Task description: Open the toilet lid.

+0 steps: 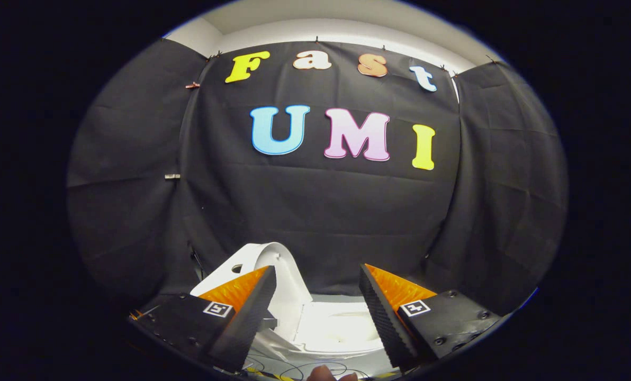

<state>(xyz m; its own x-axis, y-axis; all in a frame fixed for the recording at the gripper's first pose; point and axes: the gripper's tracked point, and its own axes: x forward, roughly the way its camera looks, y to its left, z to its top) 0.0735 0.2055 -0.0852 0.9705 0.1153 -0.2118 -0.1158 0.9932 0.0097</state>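
Note:
A white toilet (342,328) sits low, beyond and below my fingers, against the black cloth wall. Its lid (281,278) stands raised and tilted, just past the tip of my left finger (246,312), and the bright bowl and seat lie exposed between the two fingers. My gripper (318,278) is open, with a wide gap and nothing between the fingers. The right finger (384,312) hangs above the toilet's right side. Whether the left finger touches the lid I cannot tell.
Black cloth walls (315,211) close in the back and both sides. Thin dark cables (294,366) lie on the pale floor in front of the toilet. A fingertip of a person's hand (323,373) shows at the very bottom, between the finger bases.

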